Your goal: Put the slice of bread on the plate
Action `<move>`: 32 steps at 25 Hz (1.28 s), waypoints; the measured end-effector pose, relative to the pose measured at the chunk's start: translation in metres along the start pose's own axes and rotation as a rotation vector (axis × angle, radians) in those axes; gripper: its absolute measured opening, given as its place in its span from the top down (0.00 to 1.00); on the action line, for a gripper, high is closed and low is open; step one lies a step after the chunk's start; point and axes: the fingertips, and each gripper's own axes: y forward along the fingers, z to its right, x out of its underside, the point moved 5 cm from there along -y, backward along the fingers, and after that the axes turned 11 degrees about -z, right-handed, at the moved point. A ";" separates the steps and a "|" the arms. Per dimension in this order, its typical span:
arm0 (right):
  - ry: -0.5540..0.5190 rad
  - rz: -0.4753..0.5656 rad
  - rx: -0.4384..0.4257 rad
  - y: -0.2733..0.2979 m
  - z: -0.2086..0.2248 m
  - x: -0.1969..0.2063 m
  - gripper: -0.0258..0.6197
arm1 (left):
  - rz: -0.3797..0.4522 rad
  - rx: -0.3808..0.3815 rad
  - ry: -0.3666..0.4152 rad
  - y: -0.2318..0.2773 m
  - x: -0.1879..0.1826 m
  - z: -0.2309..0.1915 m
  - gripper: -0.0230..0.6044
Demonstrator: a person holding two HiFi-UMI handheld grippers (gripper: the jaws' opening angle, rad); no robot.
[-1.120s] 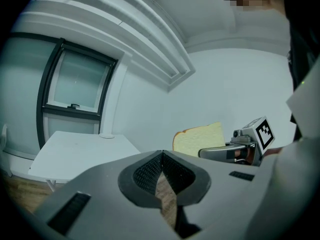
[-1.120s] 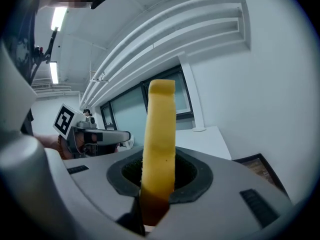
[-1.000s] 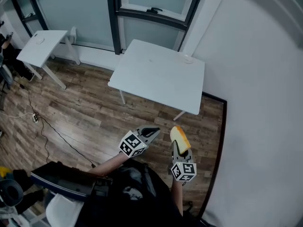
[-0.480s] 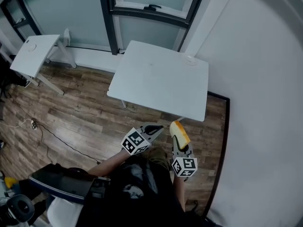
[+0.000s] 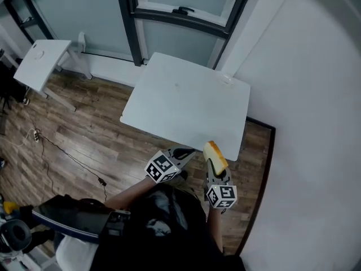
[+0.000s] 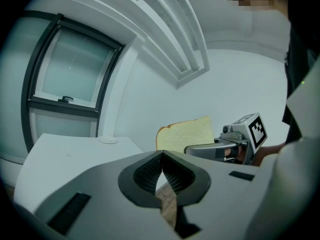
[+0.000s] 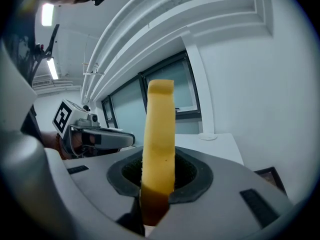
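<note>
In the head view a yellow-crusted slice of bread (image 5: 215,157) stands on edge in my right gripper (image 5: 216,173), which is shut on it, just at the near edge of the white table (image 5: 186,103). A small white plate (image 5: 227,79) lies at the table's far right corner. In the right gripper view the bread (image 7: 159,144) stands upright between the pads, with the plate (image 7: 208,136) far behind it. My left gripper (image 5: 183,153) is beside it to the left, shut and empty. The left gripper view shows its closed jaws, the bread (image 6: 185,134) and the plate (image 6: 108,140).
A second white table (image 5: 42,58) stands at the far left by the dark-framed window (image 5: 180,13). A cable (image 5: 67,157) runs over the wooden floor. A white wall closes the right side. A dark seat (image 5: 73,219) is at lower left.
Both grippers have moved forward toward the table with the bread still held. The table's near edge now lies right at the gripper tips.
</note>
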 end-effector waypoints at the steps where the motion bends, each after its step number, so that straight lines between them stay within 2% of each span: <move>1: -0.003 0.000 -0.009 0.003 0.010 -0.005 0.81 | 0.004 -0.008 -0.001 0.007 -0.007 -0.004 0.96; 6: -0.041 -0.024 -0.045 0.023 0.055 -0.020 0.81 | -0.013 -0.049 -0.003 0.043 -0.024 -0.022 0.96; 10: -0.024 -0.039 -0.052 0.047 0.079 -0.027 0.81 | -0.020 -0.063 -0.010 0.060 -0.033 -0.046 0.95; 13: -0.024 -0.053 -0.046 0.067 0.087 -0.039 0.81 | -0.022 -0.036 -0.032 0.075 -0.043 -0.071 0.96; 20: -0.027 -0.083 -0.003 0.131 0.108 -0.083 0.81 | -0.041 0.025 0.000 0.106 -0.080 -0.136 0.96; 25: -0.025 -0.101 0.035 0.178 0.134 -0.107 0.81 | -0.072 0.077 -0.046 0.132 -0.086 -0.190 0.96; 28: -0.014 -0.114 0.047 0.199 0.152 -0.115 0.81 | -0.090 0.067 -0.061 0.149 -0.092 -0.216 0.96; 32: -0.073 -0.160 0.037 0.235 0.184 -0.112 0.81 | -0.105 0.015 -0.088 0.176 -0.090 -0.239 0.95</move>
